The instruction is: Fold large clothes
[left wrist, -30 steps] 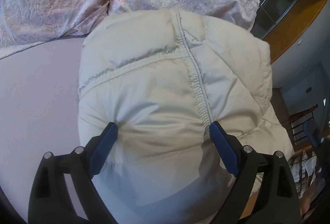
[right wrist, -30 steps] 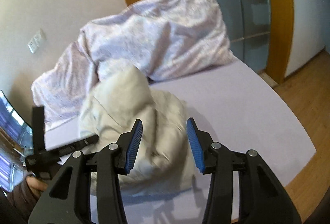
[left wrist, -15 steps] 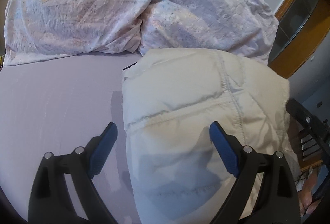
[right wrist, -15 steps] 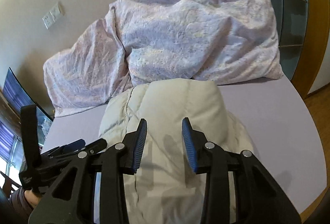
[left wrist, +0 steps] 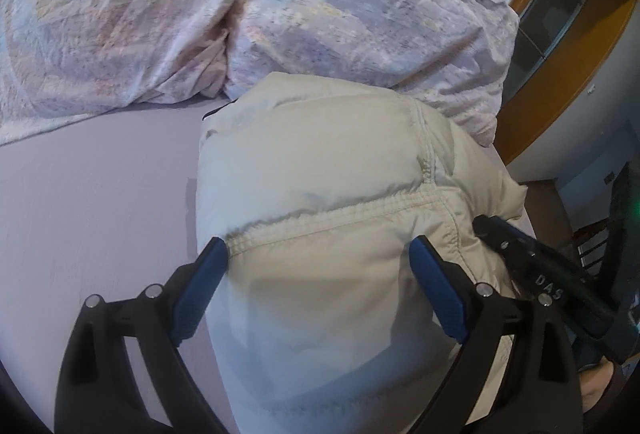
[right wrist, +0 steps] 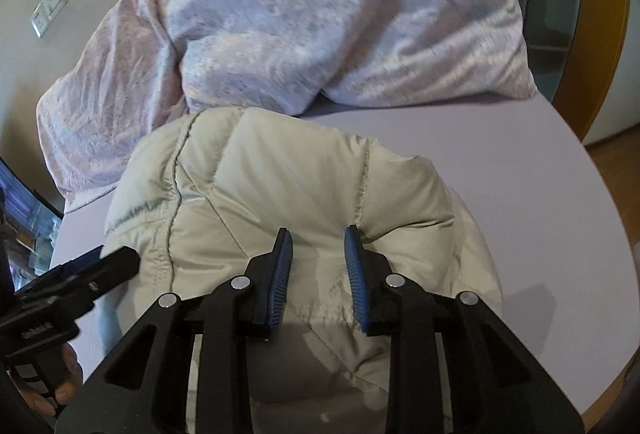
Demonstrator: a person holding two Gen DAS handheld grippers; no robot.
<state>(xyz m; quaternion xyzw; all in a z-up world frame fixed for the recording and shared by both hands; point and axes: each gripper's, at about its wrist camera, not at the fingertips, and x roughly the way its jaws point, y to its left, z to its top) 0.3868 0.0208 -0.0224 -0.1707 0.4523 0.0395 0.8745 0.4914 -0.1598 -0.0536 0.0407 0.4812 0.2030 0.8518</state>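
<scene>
Leftmost in the left wrist view, the lilac bed sheet [left wrist: 92,194] lay bare, with the crumpled floral duvet [left wrist: 168,14] heaped along its far side. Next came the left claw [left wrist: 318,254], its blue pads spread wide and straddling the cream puffer jacket [left wrist: 320,170], which lay bundled on the bed with its far end against the duvet. One pad sat at the jacket's left edge where a gathered seam ran across; whether either pad pressed the fabric could not be told. Just right of that, the other tool's black tip [left wrist: 520,246] rested against the jacket's right side, and beyond it stood a wooden door frame [left wrist: 560,62].

From the right wrist view, a wall switch plate [right wrist: 49,14] showed at far left, and below it the left tool's black body [right wrist: 80,274] with fingers [right wrist: 60,390] wrapped around its handle, its tip beside the jacket's left edge. Centrally, the right claw [right wrist: 318,254] was partly parted, pads apart over a puffed panel of the jacket [right wrist: 280,174], nothing pinched between them. To the right, bare sheet [right wrist: 540,202] ran to the mattress edge.
</scene>
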